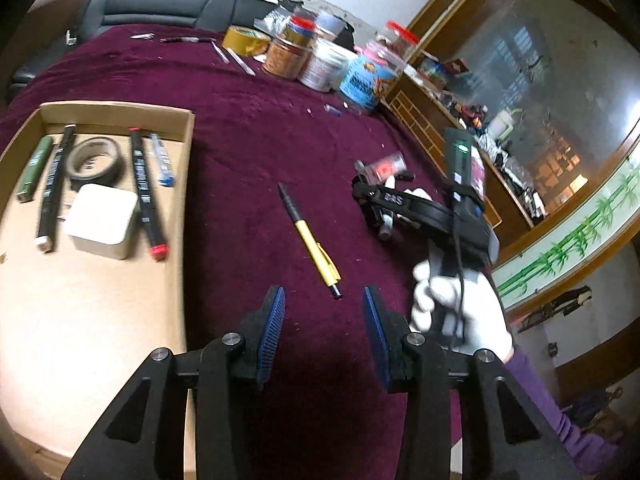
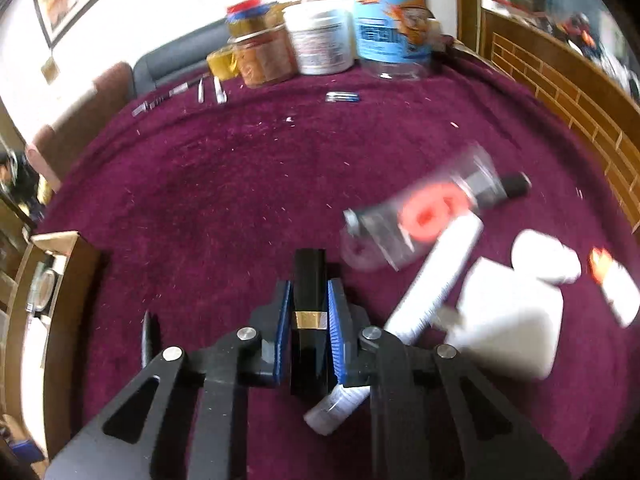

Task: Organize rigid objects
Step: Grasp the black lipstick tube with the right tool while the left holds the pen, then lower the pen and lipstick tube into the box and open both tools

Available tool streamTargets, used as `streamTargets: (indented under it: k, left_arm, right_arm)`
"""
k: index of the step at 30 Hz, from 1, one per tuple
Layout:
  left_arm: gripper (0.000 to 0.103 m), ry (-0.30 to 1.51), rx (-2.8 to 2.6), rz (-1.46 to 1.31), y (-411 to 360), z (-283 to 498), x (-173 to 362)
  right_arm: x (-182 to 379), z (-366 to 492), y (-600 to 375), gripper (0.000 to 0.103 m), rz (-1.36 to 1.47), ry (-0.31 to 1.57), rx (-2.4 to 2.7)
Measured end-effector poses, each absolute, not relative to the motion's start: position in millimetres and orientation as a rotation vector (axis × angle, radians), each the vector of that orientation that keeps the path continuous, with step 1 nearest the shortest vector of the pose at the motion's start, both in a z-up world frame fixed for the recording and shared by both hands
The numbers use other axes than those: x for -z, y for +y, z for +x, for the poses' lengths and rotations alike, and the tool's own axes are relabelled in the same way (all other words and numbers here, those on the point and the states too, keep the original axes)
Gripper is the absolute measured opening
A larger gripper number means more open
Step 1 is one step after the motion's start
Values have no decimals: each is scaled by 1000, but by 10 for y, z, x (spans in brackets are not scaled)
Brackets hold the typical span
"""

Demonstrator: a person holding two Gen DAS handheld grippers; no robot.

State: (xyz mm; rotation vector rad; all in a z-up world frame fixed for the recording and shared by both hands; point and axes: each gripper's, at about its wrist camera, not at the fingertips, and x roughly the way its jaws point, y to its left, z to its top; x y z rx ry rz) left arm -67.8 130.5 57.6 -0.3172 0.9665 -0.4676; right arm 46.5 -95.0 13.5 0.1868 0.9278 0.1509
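Observation:
My left gripper (image 1: pixel 324 300) is open and empty, just above the maroon cloth. A yellow and black pen (image 1: pixel 312 240) lies right ahead of it. The cardboard tray (image 1: pixel 120 116) at the left holds markers (image 1: pixel 146 192), a tape roll (image 1: pixel 94 160) and a white box (image 1: pixel 102 220). My right gripper (image 2: pixel 308 292) is shut on a black stick with a gold band (image 2: pixel 310 280). The right tool shows in the left wrist view, held by a gloved hand (image 1: pixel 456 304). A clear tube with a red print (image 2: pixel 420 216), a white marker (image 2: pixel 436 280) and a white charger (image 2: pixel 512 320) lie to its right.
Jars and tubs (image 1: pixel 324 60) and a yellow tape roll (image 1: pixel 246 40) stand at the far edge of the cloth, with metal tools (image 1: pixel 236 58) beside them. A wooden cabinet (image 1: pixel 520 120) borders the right side. The tray's corner (image 2: pixel 60 248) shows at the left in the right wrist view.

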Motion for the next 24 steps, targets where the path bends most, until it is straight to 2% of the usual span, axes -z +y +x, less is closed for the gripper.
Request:
streamTargets:
  k: [6, 11, 14, 15, 16, 17, 18, 19, 24]
  left_arm:
    - [35, 1005, 441, -193, 804, -419, -502]
    - [34, 1072, 302, -94, 529, 71, -175]
    - [38, 973, 265, 135, 207, 56, -113]
    - [35, 966, 264, 178, 143, 23, -98]
    - [25, 964, 285, 189, 111, -5, -92]
    - [21, 975, 305, 172, 126, -11, -97]
    - [7, 987, 312, 152, 163, 2, -99]
    - [5, 1005, 323, 112, 234, 24, -98]
    - [5, 1027, 368, -101, 611, -9, -210]
  right_arm:
    - [-57, 482, -1234, 15, 401, 921, -256]
    - [-55, 484, -1190, 15, 395, 921, -259]
    - [-53, 485, -1182, 15, 388, 922, -259]
    - [-58, 478, -1181, 15, 389, 922, -259]
    - [-53, 484, -1172, 15, 383, 922, -258]
    - [-53, 493, -1170, 15, 380, 923, -257]
    - [-56, 493, -1154, 15, 373, 922, -255]
    - [-59, 493, -1144, 15, 367, 921, -255]
    - [-72, 467, -1154, 15, 362, 909, -265]
